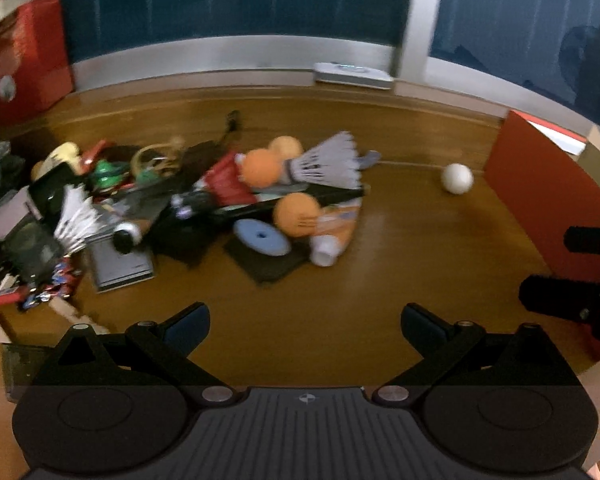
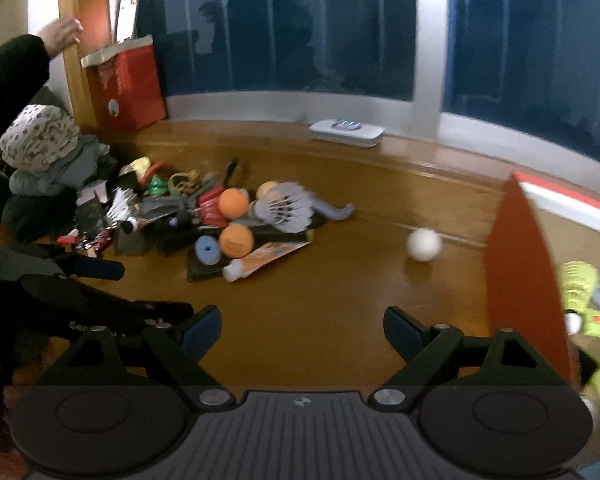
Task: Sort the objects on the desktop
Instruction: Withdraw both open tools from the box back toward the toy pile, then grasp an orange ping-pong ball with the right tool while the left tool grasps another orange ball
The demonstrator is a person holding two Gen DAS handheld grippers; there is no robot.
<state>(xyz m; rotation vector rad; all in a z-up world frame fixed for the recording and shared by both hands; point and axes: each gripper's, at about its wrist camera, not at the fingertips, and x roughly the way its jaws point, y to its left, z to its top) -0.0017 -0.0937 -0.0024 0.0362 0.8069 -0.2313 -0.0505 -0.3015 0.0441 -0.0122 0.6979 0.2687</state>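
Both claws are held above a brown wooden desktop (image 1: 340,288). The left gripper (image 1: 305,326) is spread wide, nothing between its blue-padded fingers; the right gripper (image 2: 302,328) is likewise wide open and empty.

The objects to be sorted are heaped at the left-centre of the desk. Three orange balls (image 2: 236,241) are seen in the pile, touching a grey-white shuttlecock (image 2: 288,208) and a red shuttlecock (image 1: 228,182). A blue disc (image 1: 262,237) with a centre hole lies just beside the nearest orange ball, and an orange-and-white tube (image 2: 260,260) with a white cap rests at the pile's near edge — its printing is too blurred to be read. A white ball (image 1: 457,178) sits alone, well apart from the heap and near an orange-walled box (image 2: 520,280), in which yellow-green shuttlecocks (image 2: 580,284) are visible. A white device (image 2: 346,131) lies on the ledge below the window. No lettering anywhere can be made out.
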